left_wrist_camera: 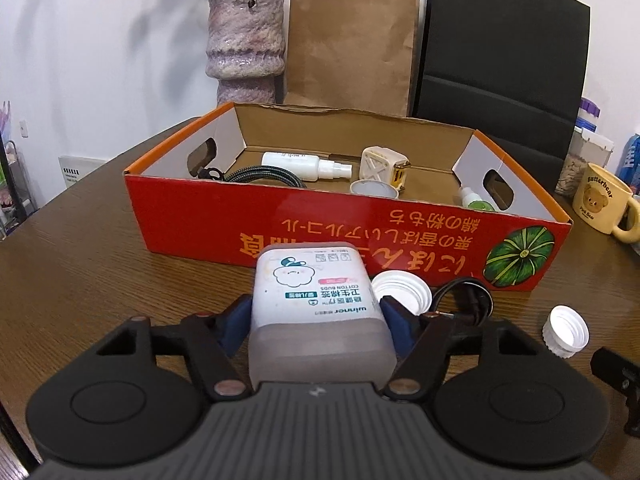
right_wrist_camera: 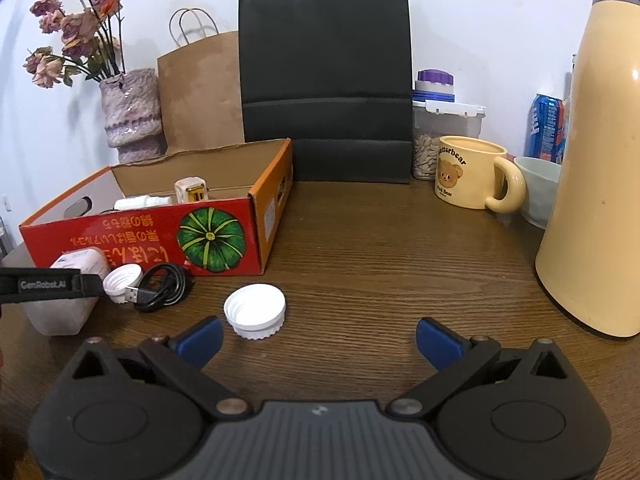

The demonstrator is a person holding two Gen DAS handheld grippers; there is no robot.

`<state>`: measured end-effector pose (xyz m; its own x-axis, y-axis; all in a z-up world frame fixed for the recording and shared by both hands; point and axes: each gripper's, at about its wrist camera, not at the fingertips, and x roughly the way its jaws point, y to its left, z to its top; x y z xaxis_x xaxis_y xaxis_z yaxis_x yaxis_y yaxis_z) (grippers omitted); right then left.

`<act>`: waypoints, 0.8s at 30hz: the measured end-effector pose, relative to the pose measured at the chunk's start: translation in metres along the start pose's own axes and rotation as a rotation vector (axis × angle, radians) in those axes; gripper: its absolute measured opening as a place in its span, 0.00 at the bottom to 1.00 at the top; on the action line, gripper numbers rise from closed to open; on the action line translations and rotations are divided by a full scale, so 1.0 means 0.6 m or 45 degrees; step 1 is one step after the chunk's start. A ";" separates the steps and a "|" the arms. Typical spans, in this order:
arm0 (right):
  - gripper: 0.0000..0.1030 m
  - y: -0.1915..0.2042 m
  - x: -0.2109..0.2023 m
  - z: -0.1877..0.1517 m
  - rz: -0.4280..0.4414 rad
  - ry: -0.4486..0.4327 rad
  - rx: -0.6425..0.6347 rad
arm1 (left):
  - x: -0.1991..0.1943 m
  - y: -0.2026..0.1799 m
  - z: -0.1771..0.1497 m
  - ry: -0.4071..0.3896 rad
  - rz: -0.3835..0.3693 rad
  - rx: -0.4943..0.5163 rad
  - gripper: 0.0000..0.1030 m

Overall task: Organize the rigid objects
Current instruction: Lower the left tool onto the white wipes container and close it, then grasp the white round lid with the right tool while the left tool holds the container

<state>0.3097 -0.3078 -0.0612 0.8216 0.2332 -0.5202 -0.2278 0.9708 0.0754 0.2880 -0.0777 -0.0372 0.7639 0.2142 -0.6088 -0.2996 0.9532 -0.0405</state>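
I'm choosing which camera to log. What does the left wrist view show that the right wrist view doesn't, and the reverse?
Only the left wrist view: the left gripper closed on the cotton bud box, and a green-capped bottle inside the red box.
Only the right wrist view: the open right gripper, a cream jug, a soda can.
Both: red box, two white caps, black cable, bear mug.

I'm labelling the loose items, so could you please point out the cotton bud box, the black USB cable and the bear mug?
cotton bud box (left_wrist_camera: 316,292), left wrist view, printed label.
black USB cable (right_wrist_camera: 168,286), right wrist view, coiled loop.
bear mug (right_wrist_camera: 466,172), right wrist view, printed side.
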 end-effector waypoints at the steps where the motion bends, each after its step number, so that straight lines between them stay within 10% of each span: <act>1: 1.00 -0.001 0.000 0.000 -0.002 -0.002 0.004 | -0.001 0.001 0.000 -0.001 -0.003 0.004 0.68; 24: 1.00 0.008 0.009 -0.001 0.020 0.047 -0.018 | -0.043 0.140 -0.002 -0.073 -0.012 0.016 0.67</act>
<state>0.3125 -0.3018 -0.0642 0.7980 0.2456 -0.5504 -0.2479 0.9661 0.0717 0.2425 -0.0033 -0.0258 0.7980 0.2169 -0.5623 -0.2856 0.9577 -0.0358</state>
